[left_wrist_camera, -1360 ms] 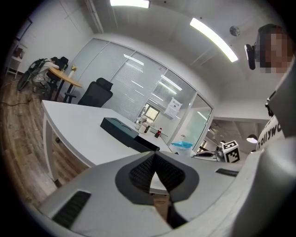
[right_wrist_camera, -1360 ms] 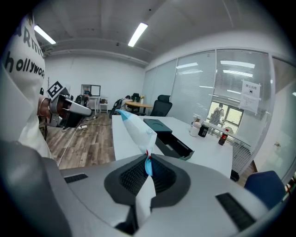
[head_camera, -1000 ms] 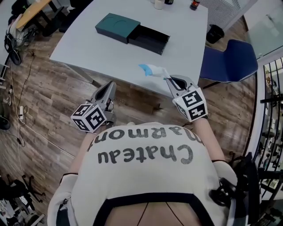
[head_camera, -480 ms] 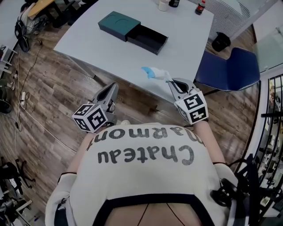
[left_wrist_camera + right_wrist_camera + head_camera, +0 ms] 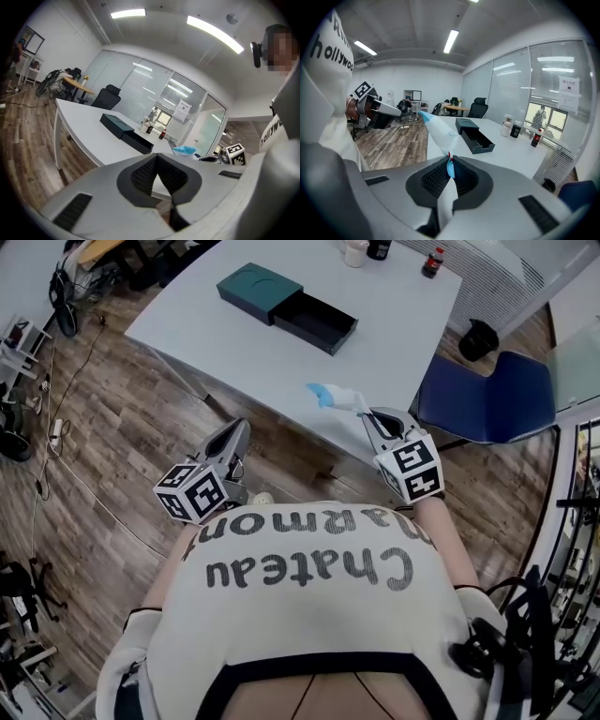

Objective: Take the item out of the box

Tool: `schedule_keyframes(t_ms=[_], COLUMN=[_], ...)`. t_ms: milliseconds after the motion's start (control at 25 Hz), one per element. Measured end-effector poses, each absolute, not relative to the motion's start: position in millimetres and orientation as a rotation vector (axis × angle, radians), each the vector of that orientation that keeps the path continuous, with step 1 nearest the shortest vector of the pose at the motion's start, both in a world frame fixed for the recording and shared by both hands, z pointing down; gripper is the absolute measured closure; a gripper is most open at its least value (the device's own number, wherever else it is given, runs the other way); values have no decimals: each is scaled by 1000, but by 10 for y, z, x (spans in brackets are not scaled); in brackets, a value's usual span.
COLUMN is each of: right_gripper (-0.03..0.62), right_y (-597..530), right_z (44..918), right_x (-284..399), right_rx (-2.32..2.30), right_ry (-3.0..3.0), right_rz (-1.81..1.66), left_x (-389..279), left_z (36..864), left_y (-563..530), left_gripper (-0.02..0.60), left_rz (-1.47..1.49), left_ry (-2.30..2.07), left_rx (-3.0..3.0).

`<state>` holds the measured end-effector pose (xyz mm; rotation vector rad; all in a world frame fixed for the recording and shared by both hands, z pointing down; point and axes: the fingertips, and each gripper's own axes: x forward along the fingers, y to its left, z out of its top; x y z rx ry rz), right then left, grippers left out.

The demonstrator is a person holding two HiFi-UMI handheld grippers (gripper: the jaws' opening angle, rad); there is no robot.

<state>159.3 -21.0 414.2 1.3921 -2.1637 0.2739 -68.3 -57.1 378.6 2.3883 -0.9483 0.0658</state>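
- Right gripper (image 5: 373, 415) pinches the white-and-blue sachet (image 5: 334, 397), well clear of the open drawer box (image 5: 286, 307) at twelve o'clock.
- Left gripper (image 5: 234, 431): jaws pressed together, empty.
- Removal looks done; next, likely setting it on the table (image 5: 234, 343).

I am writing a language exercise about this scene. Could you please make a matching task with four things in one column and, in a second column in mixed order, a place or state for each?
Things
1. box
2. white and blue packet
3. left gripper
4. blue chair

Places or states
A. fingers together, nothing between them
B. on the floor beside the table
C. held by the right gripper
D. on the table, slid open

Pairs: 1-D, 2-C, 3-A, 4-B
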Motion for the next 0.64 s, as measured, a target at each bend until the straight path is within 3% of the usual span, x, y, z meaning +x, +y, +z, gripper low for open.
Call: schedule_keyframes(t_ms=[640], right_gripper=[591], right_y=[59], right_z=[4359], right_x=[1656], right_rx=[1364], right_ry=[-2150], right_rz=[274], left_x=[-599], left_z=[3927], left_y=[-308], left_gripper=[586], left_rz=[62], left_ry=[-964], left_rx=[2385])
